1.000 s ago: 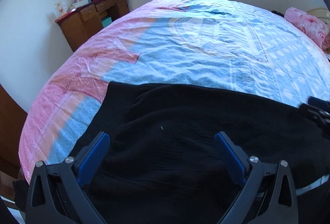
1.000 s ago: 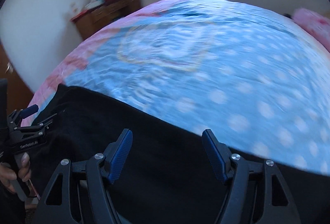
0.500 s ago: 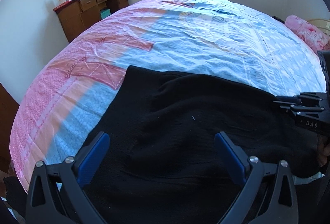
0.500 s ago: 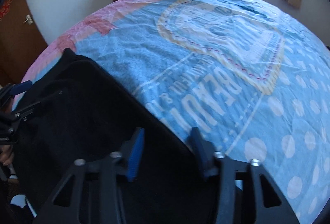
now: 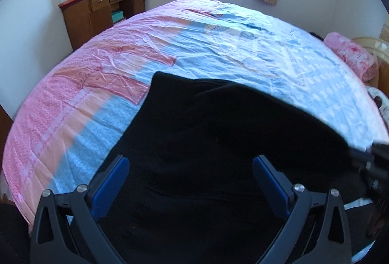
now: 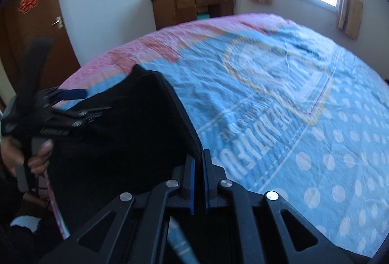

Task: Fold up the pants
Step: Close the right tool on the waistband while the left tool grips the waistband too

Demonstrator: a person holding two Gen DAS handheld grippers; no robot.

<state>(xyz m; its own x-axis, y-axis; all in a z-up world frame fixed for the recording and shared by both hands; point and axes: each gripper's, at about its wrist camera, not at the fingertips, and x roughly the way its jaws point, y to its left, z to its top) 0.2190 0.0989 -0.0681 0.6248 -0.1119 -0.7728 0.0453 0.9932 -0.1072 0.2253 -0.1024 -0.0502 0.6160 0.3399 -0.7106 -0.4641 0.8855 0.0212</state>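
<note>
Black pants (image 5: pixel 214 142) lie spread on the near part of the bed. My left gripper (image 5: pixel 189 164) is open, its blue pads wide apart just above the cloth, holding nothing. My right gripper (image 6: pixel 199 159) is shut on the pants' right edge (image 6: pixel 187 125), which rises in a ridge toward the jaws. In the right wrist view the pants (image 6: pixel 121 130) spread to the left, and the left gripper (image 6: pixel 73 103) shows there in a hand. The right gripper shows blurred at the right edge of the left wrist view (image 5: pixel 375 162).
The bed has a pink and blue cover (image 5: pixel 218 45) with a heart print (image 6: pixel 279 74). A wooden desk (image 5: pixel 102 11) with boxes stands by the far wall. A pink blanket (image 5: pixel 352 55) lies at the right. A brown door (image 6: pixel 29 28) is at the left.
My right gripper has closed from open onto the pants' right edge and lifted it a little. My left gripper stays open and has shifted over the cloth.
</note>
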